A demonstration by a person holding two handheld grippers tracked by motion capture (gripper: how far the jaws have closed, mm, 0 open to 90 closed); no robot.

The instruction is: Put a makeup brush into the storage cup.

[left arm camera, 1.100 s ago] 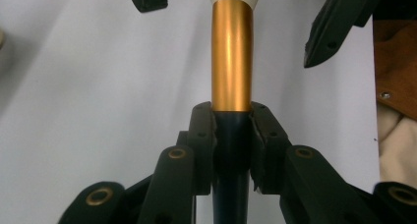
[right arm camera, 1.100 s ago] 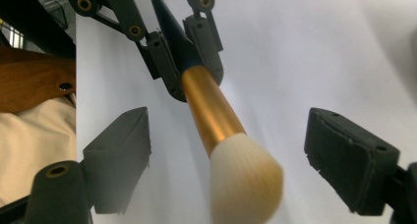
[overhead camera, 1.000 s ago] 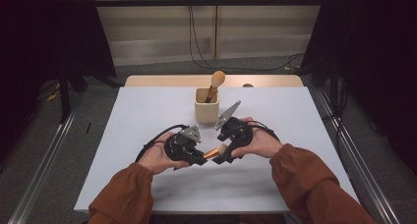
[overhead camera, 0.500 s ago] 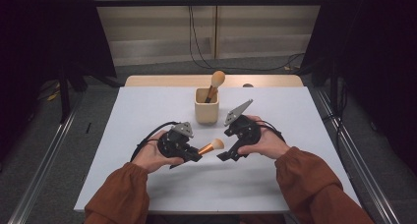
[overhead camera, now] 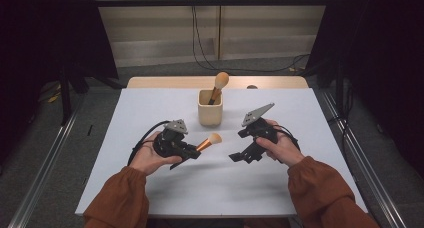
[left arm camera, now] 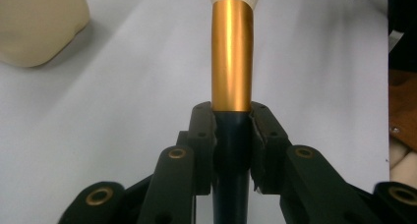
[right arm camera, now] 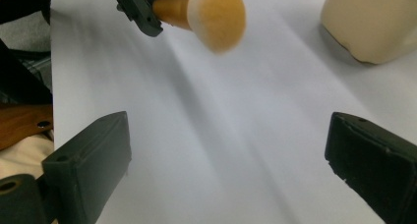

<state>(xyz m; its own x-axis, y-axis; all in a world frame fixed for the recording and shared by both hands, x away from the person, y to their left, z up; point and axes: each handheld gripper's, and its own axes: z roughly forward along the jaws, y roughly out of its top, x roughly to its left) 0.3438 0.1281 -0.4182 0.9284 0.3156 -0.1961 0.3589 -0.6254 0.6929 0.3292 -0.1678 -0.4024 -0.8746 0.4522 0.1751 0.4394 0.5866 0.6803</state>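
Table (overhead camera: pixel 150 188): white top, seen from above, carrying a cup near its middle toward the far side; both of the person's forearms in rust-coloured sleeves come in from the near edge.

Cup (overhead camera: pixel 210 108): cream, upright, just beyond and between the two grippers; in the left gripper view it sits at the upper left corner, in the right gripper view at the upper right.

Standing brush (overhead camera: pixel 219 85): leans in the cup with its tan bristle head up above the rim, tilted to the right.

Left gripper (overhead camera: pixel 192 152): held in the left hand above the near-left part of the table, its jaws closed on the dark handle of a second brush (the grip sits just below the metal collar, as the left gripper view shows).

Held brush (left arm camera: pixel 232 57): copper collar and pale bristle head point forward from the jaws, up and to the right toward the cup, clear of the table and short of the cup.

Right gripper (overhead camera: pixel 242 157): in the right hand, right of the held brush and apart from it, jaws spread wide with nothing between them; bare table shows in the gap.
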